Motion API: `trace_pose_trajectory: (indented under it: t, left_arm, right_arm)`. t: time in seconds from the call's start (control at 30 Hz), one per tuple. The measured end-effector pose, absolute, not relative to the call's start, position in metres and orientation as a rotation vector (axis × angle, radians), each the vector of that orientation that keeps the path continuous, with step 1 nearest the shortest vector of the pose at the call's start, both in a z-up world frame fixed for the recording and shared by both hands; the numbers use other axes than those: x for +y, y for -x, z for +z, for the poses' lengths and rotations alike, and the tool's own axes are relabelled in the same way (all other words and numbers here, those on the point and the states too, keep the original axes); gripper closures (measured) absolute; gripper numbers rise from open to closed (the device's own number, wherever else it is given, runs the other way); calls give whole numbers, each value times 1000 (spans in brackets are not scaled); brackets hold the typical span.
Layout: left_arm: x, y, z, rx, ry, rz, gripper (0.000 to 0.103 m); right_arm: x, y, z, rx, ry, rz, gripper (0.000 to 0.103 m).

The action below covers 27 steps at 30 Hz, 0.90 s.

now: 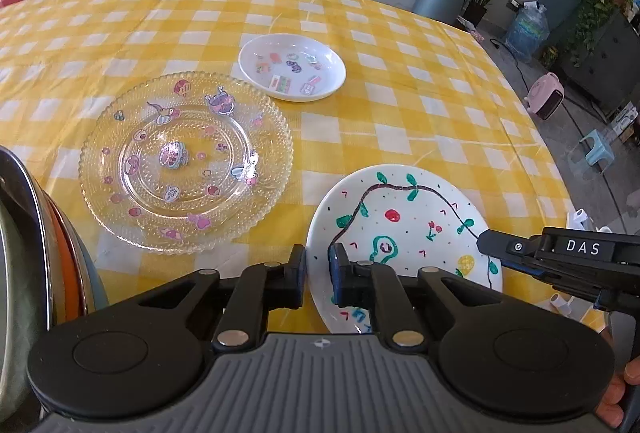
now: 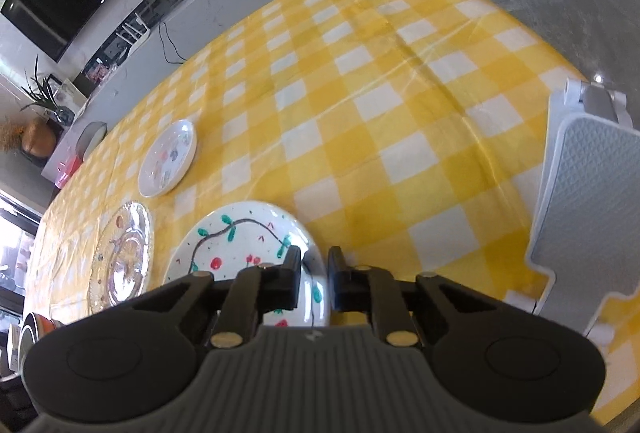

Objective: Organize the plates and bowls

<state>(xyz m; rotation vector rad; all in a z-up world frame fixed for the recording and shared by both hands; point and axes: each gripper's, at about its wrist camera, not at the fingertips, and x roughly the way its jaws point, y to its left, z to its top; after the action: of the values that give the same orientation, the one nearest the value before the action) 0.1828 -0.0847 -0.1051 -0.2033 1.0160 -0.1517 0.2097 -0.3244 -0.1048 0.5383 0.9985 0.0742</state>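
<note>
**A:** Where was the painted plate (image 1: pixel 404 233), and who had it?

**B:** It lay on the tabletop (image 1: pixel 360 33) near the front edge, toward the right-hand corner. The left gripper (image 1: pixel 317 275) had its fingers drawn close together across the plate's left rim; the right gripper (image 2: pixel 314 279) was the same at the opposite rim. Each seemed to pinch the rim, though I could not tell whether the pads truly pressed on it.

**A:** What could have gone wrong?

**B:** I judged the plate glossy and hard, so a thin pinch at two edges might have slipped. Uneven lifting would have tilted it, and it could have dropped onto the cloth or slid toward the front edge. Carried leftward, it might have clipped the beaded glass plate (image 1: pixel 186 163), which lay just beside it. The small white plate (image 1: pixel 292 67) sat further back, well apart.

**A:** Anything hard to make out?

**B:** The plate's near rim was hidden behind the gripper bodies. At the tabletop's left edge, stacked bowls (image 1: pixel 36 253) were cut off; their number was unclear. A white rack (image 2: pixel 584 201) at the right edge was also only partly in view.
</note>
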Motion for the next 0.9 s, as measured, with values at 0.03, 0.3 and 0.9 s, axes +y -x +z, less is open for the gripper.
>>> trace_pose_trajectory:
  t: [0.03, 0.3, 0.9]
  left_arm:
    - [-85, -182, -104, 1014, 200, -150, 91]
    - [-80, -168, -89, 987, 174, -132, 91]
    - [-83, -146, -89, 960, 90, -67, 91]
  right_arm:
    - [-325, -209, -105, 999, -542, 72, 92]
    - [-322, -195, -91, 1003, -569, 83, 96]
    - [-297, -178, -87, 1084, -471, 93, 95]
